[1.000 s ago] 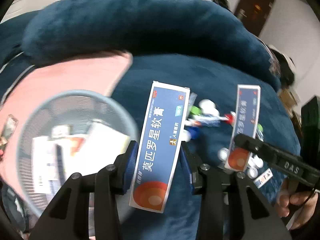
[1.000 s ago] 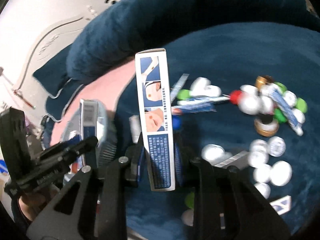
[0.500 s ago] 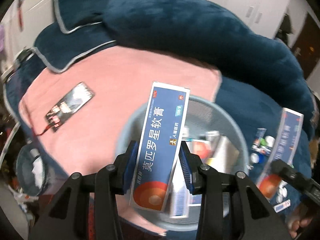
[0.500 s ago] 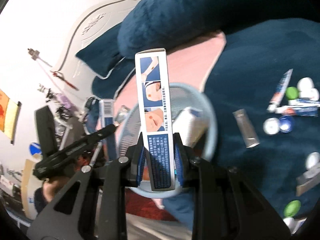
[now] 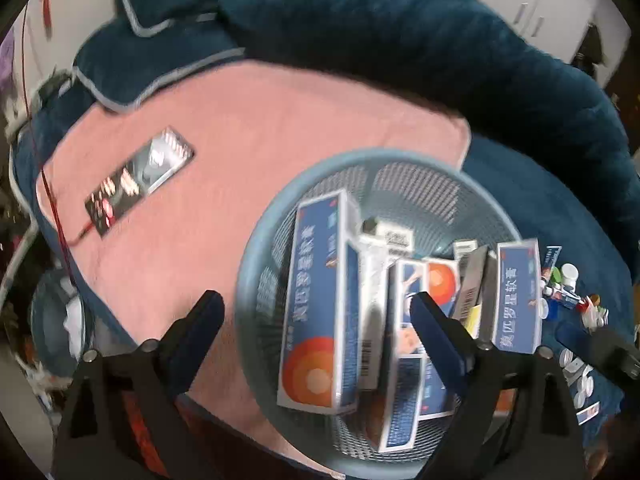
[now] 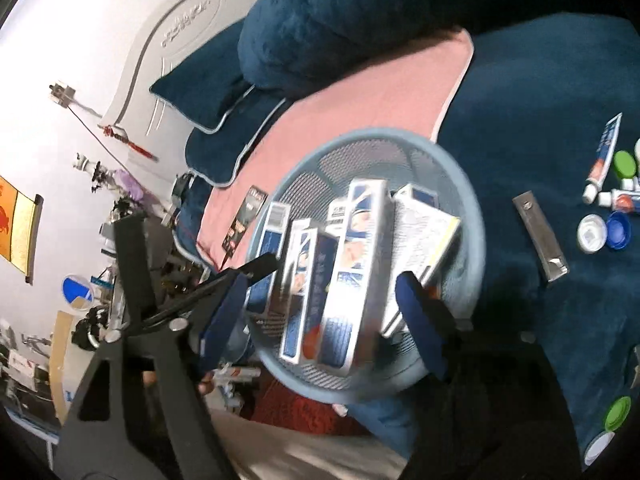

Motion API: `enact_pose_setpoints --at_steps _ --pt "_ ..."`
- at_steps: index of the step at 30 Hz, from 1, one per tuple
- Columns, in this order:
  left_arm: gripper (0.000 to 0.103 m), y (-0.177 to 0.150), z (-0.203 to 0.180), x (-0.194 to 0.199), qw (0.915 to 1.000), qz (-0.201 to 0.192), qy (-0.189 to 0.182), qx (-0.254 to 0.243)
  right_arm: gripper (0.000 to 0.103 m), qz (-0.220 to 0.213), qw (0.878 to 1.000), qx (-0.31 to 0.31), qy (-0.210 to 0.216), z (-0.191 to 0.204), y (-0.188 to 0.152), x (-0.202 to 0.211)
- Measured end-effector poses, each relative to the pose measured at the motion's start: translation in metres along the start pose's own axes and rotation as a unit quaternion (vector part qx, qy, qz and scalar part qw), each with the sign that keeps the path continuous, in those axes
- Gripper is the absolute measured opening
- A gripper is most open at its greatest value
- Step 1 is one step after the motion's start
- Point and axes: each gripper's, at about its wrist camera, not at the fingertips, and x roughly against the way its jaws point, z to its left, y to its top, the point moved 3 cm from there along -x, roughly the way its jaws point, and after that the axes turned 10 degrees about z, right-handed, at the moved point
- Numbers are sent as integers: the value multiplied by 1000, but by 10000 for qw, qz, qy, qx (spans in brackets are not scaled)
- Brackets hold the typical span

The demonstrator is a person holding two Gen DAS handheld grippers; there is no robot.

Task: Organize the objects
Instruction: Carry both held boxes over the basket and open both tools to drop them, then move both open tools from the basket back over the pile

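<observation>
Release of two ointment cartons into the mesh basket point(image 5: 404, 160). The left gripper point(image 5: 316, 312) hangs over the basket with its jaws just sprung wide; the blue carton point(image 5: 316, 312) lies between them, touched by neither pad, slanting down among the boxes already inside. The right gripper point(image 6: 320, 292) likewise stands with jaws just opened, its narrow carton point(image 6: 356, 276) free of both pads and tipped against its neighbours within the basket rim point(image 6: 384, 134). The basket stands at the edge of the pink towel point(image 5: 240, 120), where this meets the dark blue blanket point(image 6: 540, 100). For a clean release, each tool is best kept over the basket's middle until its carton has settled, then lifted straight out, so that no pad snags a carton's end and drags it over the rim. Tubes point(image 6: 604, 152), bottle caps point(image 6: 592, 234) and a flat silver strip point(image 6: 540, 236) lie on the blanket, well apart from the basket, not yet sorted.
</observation>
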Motion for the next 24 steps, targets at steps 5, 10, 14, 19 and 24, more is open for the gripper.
enact_pose_setpoints --at_steps 5,10,14,19,24 --pt "97 -11 -15 16 9989 -398 11 -238 99 -152 9979 62 -632 -11 -1 6" --pt "97 -20 -32 17 9983 -373 -23 -441 103 -216 9935 12 -1121 -27 -4 13" --pt "97 -22 -48 20 9976 -354 -33 -589 103 -263 9919 -94 -1241 -36 -4 19" --pt "97 -25 -64 23 9966 -366 -50 -731 103 -313 9910 -171 -1289 -45 -8 30" --pt "97 -25 -79 27 9955 -399 -73 -855 103 -366 9898 -223 -1356 -53 -13 42"
